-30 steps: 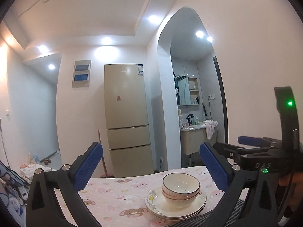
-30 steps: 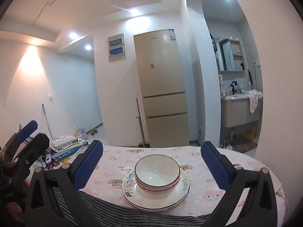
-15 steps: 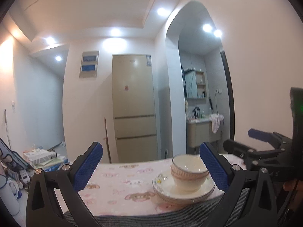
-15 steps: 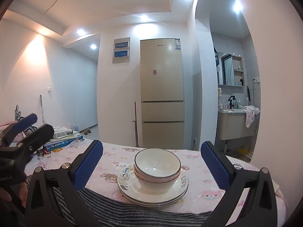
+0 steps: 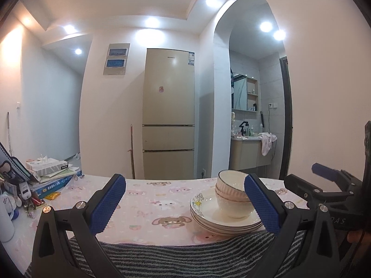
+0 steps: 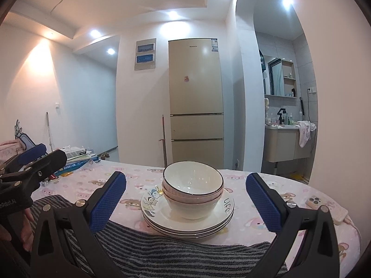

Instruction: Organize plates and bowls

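Both the left hand-held gripper [image 5: 185, 205] and right hand-held gripper [image 6: 185, 205] gape empty; lower-centre, the glazed bowls [image 6: 193, 191] on plates [image 6: 187, 217] look slippery, breakable, best pinched at rims.

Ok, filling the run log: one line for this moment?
bowls nested on plates | left gripper open | right gripper open | nothing held

Stacked bowls [image 5: 231, 194] — right side hidden behind the left gripper's [image 5: 185, 205] blue pad [image 5: 260, 203] in the left wrist view. Plates [image 5: 215, 217] — near edge met a striped towel [image 6: 185, 257]; table rim beneath it unseen. Phone [image 6: 327, 209] — partly covered by the right gripper's [image 6: 185, 202] finger. Books [image 5: 52, 173], left clutter — titles too small. Fridge [image 6: 196, 102] label — illegible.
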`<state>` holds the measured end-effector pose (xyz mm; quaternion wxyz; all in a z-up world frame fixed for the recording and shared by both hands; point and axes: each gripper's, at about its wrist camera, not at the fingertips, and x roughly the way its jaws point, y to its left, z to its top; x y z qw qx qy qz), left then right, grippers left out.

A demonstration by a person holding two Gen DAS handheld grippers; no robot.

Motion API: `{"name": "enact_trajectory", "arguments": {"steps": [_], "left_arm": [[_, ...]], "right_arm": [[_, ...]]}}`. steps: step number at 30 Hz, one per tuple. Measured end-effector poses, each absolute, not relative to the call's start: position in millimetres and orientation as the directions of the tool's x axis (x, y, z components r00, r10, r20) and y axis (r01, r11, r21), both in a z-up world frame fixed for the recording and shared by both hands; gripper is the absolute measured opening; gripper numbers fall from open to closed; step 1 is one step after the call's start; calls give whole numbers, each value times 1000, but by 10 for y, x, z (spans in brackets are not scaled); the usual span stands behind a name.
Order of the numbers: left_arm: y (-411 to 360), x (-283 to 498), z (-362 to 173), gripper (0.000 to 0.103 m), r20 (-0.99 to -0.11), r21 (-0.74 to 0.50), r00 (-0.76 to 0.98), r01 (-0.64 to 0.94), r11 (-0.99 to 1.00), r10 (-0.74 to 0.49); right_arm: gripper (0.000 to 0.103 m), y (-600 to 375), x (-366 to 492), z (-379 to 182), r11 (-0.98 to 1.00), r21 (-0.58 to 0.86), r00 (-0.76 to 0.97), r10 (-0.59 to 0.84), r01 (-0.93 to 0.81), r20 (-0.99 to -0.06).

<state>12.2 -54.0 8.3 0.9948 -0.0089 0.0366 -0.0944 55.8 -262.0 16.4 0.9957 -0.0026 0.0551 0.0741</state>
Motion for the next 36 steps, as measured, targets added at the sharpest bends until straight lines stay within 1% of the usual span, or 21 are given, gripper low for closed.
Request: {"name": "enact_trajectory", "arguments": {"steps": [3, 7, 11, 13, 23, 36], "left_arm": [[-581, 174, 18, 103, -109, -6, 979, 171, 985, -170], [-623, 196, -11, 103, -120, 15, 978, 174, 985, -171], [-706, 197, -39, 103, -128, 54, 976, 184, 981, -176], [-716, 192, -43, 103, -125, 58, 977, 181, 982, -173], [-641, 107, -39, 103, -80, 26, 985, 157, 987, -154], [-532, 142, -52, 103, -93, -20, 984, 148, 989, -149]], "right_arm": [[103, -2561, 538, 102, 990, -31, 985, 133, -138, -114], [103, -2500, 557, 95, 989, -62, 983, 129, -138, -131], [103, -2452, 635, 55, 987, -77, 976, 124, -139, -177], [103, -2469, 652, 59, 988, -69, 975, 124, -139, -185], [103, -2595, 546, 91, 994, -18, 985, 105, -109, -134], [103, -2658, 519, 104, 995, 10, 989, 97, -97, -115]]}}
